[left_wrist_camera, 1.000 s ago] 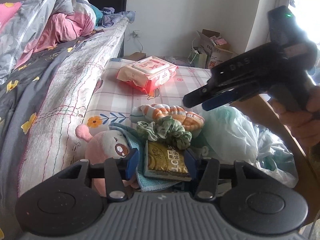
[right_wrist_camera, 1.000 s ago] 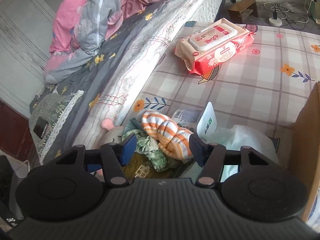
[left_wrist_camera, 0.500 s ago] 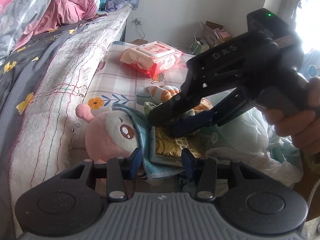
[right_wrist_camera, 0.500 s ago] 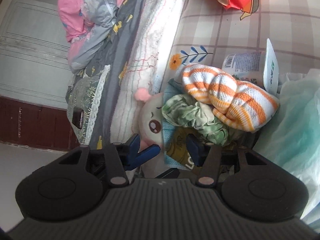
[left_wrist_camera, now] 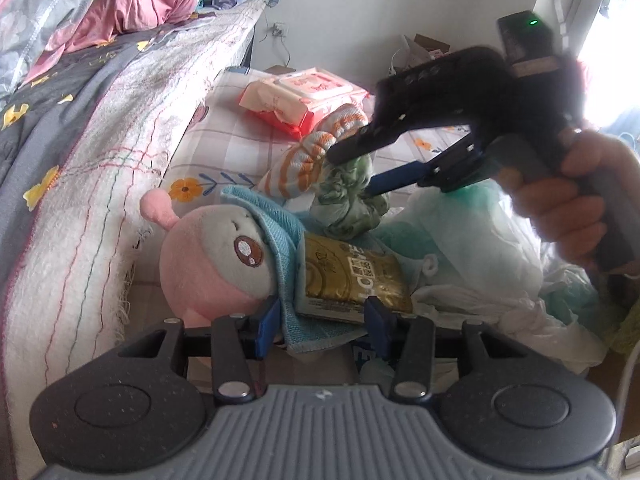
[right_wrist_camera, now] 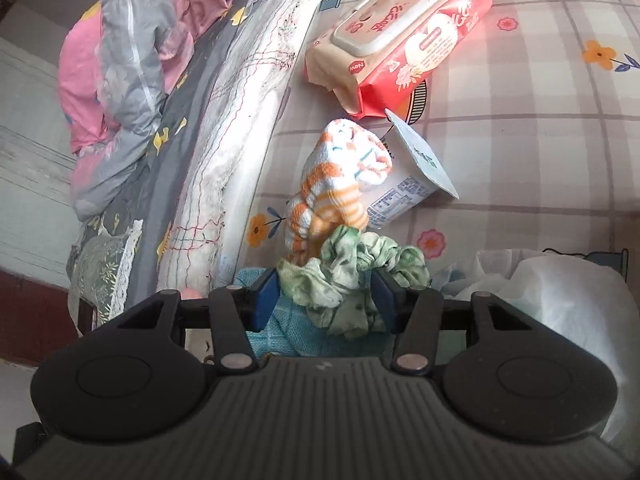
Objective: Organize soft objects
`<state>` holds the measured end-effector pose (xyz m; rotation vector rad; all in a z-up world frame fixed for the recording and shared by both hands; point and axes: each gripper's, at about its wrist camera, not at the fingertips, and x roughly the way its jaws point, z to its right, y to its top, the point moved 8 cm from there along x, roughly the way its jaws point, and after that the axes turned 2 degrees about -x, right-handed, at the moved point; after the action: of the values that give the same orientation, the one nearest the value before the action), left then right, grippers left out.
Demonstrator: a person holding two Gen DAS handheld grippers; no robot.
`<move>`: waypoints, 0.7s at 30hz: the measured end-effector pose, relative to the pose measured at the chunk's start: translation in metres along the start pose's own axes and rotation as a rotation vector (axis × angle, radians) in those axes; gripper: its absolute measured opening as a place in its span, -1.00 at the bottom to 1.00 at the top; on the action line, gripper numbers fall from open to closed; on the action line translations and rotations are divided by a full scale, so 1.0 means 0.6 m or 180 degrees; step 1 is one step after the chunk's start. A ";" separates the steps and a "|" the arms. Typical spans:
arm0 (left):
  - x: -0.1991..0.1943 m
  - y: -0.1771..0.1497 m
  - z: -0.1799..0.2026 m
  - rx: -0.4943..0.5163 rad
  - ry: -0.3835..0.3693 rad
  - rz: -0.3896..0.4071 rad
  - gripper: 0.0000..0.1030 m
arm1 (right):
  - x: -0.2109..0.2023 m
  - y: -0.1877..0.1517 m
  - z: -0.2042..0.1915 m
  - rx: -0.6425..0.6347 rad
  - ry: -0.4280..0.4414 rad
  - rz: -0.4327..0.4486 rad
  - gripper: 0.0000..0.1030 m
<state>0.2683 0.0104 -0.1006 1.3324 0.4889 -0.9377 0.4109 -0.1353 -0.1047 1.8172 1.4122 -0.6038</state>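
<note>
A pile lies on the checked mat (right_wrist_camera: 520, 140) beside the bed: a pink plush (left_wrist_camera: 208, 256), a blue towel (left_wrist_camera: 280, 236) and a gold packet (left_wrist_camera: 348, 276). My left gripper (left_wrist_camera: 322, 318) is shut on the near edge of the towel, which wraps the packet. My right gripper (left_wrist_camera: 352, 172) (right_wrist_camera: 325, 296) is shut on a green scrunchie (left_wrist_camera: 348, 208) (right_wrist_camera: 352, 268) and holds it just above the pile. An orange-striped sock (left_wrist_camera: 304, 160) (right_wrist_camera: 340, 176) rises with it, pressed against the upper finger. A hand (left_wrist_camera: 560, 200) holds the right gripper's handle.
A red pack of wet wipes (right_wrist_camera: 400, 40) lies further out on the mat. A white cup (right_wrist_camera: 400, 196) with a peeled lid lies behind the sock. White plastic bags (left_wrist_camera: 472, 240) crowd the right. The bed's side (left_wrist_camera: 120, 120) runs along the left.
The right gripper came down onto the pile, closed on the green scrunchie and raised it. The striped sock, which lay flat, now stands up with it. The left gripper stayed put.
</note>
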 end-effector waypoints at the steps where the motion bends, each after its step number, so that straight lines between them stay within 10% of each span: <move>1: 0.004 -0.002 -0.001 -0.0011 -0.0004 -0.0019 -0.09 | -0.005 -0.001 0.000 -0.0001 0.0019 0.0010 -0.03; 8: 0.015 -0.008 -0.004 -0.0086 -0.0048 0.0011 -0.17 | -0.017 -0.055 -0.063 -0.0223 0.0437 -0.0412 0.05; 12: 0.014 -0.004 -0.005 -0.0103 0.0032 0.0074 -0.77 | -0.015 -0.088 -0.083 -0.0211 0.0546 -0.0630 0.05; 21: -0.052 0.060 0.003 -0.0338 -0.0213 0.0449 -0.93 | -0.073 -0.083 -0.056 0.0036 0.0615 -0.0334 0.05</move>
<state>0.2793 0.0167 -0.0545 1.2195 0.3830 -0.8259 0.3482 -0.1296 -0.0646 1.8598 1.6435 -0.4998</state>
